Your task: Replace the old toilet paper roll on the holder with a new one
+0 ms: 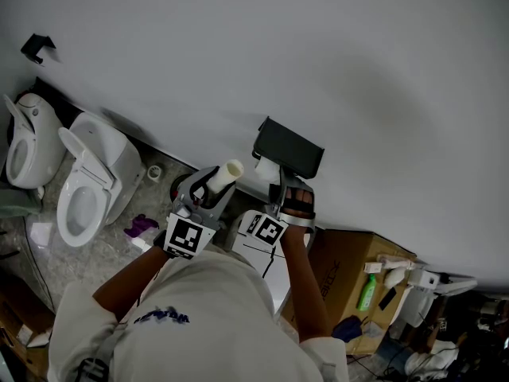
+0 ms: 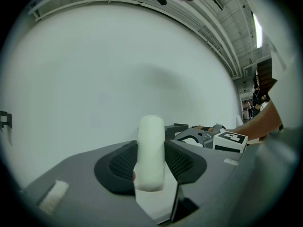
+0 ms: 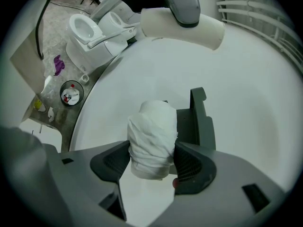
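left fingers (image 2: 118, 167) clamp the bare cardboard tube (image 2: 151, 150); right fingers (image 3: 191, 167) squeeze a crumpled paper roll (image 3: 152, 143) just beside the dark holder (image 3: 201, 122) on the white wall (image 1: 318, 54).

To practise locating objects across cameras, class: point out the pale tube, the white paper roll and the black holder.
pale tube (image 2: 150, 145), left gripper view, the middle of its length.
white paper roll (image 3: 152, 141), right gripper view, its wrinkled front.
black holder (image 1: 288, 150), head view, its flat cover.

Plain white wall (image 1: 318, 54), two toilets (image 1: 91, 185) on speckled floor (image 1: 48, 269), cardboard box (image 1: 346, 273)
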Demonstrator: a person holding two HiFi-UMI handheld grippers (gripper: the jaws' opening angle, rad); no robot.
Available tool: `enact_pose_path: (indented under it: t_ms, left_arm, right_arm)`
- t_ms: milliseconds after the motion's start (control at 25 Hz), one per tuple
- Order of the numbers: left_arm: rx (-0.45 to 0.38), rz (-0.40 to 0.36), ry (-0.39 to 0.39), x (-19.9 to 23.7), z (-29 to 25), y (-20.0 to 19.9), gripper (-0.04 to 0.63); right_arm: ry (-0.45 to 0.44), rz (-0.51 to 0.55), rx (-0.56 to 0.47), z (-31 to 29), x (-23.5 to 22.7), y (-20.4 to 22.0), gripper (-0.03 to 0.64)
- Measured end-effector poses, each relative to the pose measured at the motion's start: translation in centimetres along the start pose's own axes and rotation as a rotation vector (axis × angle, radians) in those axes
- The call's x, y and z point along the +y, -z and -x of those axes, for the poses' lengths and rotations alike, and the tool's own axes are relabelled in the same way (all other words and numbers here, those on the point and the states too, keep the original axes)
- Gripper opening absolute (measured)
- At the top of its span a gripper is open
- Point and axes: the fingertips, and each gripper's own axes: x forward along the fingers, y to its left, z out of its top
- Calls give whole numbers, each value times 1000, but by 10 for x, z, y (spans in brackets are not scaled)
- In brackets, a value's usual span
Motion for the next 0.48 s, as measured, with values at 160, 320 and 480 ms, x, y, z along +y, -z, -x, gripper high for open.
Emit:
enact_pose_path:
  t_ms: [160, 320, 480]
  left_arm:
    - [1, 5, -6, 2, 3, 1, 184]
    - [0, 3, -9, 2, 2, 2, 184]
    - [1, -3, 1, 0, -1, -1, 184]
  right_arm:
    - [5, -2, -11, 1, -1, -8, 288]
    - [17, 9, -19, 3, -1, -15, 288]
    - [13, 0, -25, 2, -1, -21, 288]
